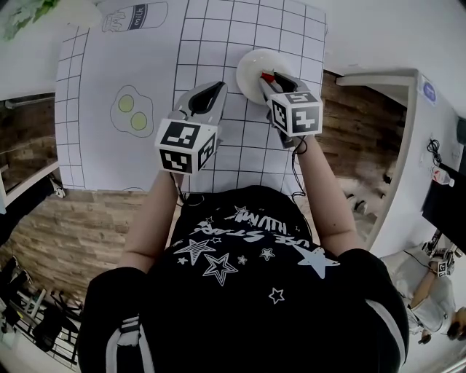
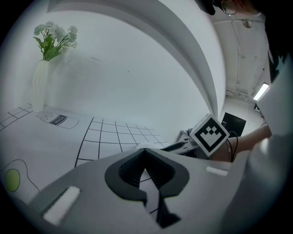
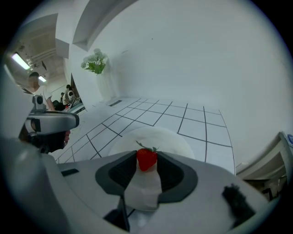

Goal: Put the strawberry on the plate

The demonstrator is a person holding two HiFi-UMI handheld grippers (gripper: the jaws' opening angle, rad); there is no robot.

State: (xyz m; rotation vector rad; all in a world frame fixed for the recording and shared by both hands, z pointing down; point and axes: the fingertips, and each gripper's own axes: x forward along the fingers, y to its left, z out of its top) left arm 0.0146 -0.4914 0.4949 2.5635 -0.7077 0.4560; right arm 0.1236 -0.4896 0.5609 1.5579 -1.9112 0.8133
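Note:
A red strawberry (image 3: 147,159) with a green stem sits pinched between the jaws of my right gripper (image 3: 147,161), held just above the near edge of the round white plate (image 3: 155,136). In the head view the right gripper (image 1: 271,79) reaches over the plate (image 1: 253,67) and the strawberry (image 1: 267,75) shows as a red spot at its tip. My left gripper (image 1: 211,92) hovers to the left of the plate over the grid mat; its jaws meet at the tip with nothing between them (image 2: 145,160).
A white grid mat (image 1: 240,131) with a printed fried egg (image 1: 131,109) and milk carton drawing (image 1: 135,16) covers the table. A white vase of flowers (image 2: 41,82) stands at the far left. The table edge and a brick-pattern floor lie to the right.

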